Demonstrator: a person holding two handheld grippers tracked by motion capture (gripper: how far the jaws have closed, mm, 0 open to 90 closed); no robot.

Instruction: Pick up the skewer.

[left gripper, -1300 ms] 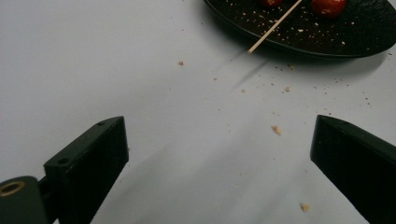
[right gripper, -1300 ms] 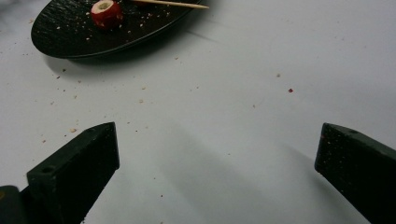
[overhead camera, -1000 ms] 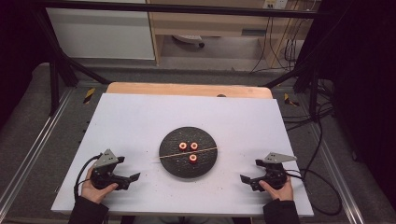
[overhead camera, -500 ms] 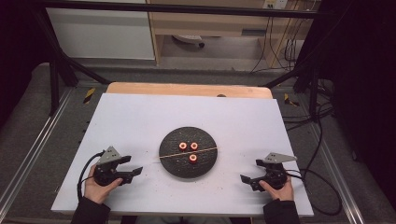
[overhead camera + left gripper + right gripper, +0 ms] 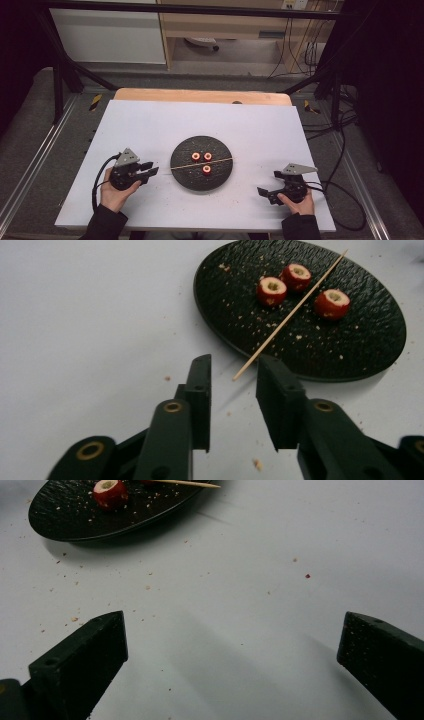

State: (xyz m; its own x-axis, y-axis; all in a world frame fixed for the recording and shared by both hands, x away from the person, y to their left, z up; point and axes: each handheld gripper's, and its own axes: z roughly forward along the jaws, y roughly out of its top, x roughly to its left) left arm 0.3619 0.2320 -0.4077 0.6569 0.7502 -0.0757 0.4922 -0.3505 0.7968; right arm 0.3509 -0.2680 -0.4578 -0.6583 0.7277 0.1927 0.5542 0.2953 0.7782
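A black round plate (image 5: 189,176) lies mid-table with three red hollowed fruit pieces (image 5: 206,169) on it. A thin wooden skewer (image 5: 220,161) rests across the plate, and its left end sticks out over the rim. My left gripper (image 5: 152,167) is just left of the plate and points at that end. Its jaws have just been closing to a narrow gap. In the left gripper view the skewer (image 5: 290,310) ends in the gap of the left gripper (image 5: 234,362), untouched. My right gripper (image 5: 267,182) rests open at the front right, its jaws wide in its own view (image 5: 232,625).
The white tabletop (image 5: 150,125) carries scattered crumbs around the plate (image 5: 75,515). A wooden strip (image 5: 200,95) borders the far edge. Cables trail from both grippers, and black frame rails run along both sides of the table.
My left gripper moved right toward the plate and rose a little, and its jaws narrowed from wide apart. The right gripper stayed put.
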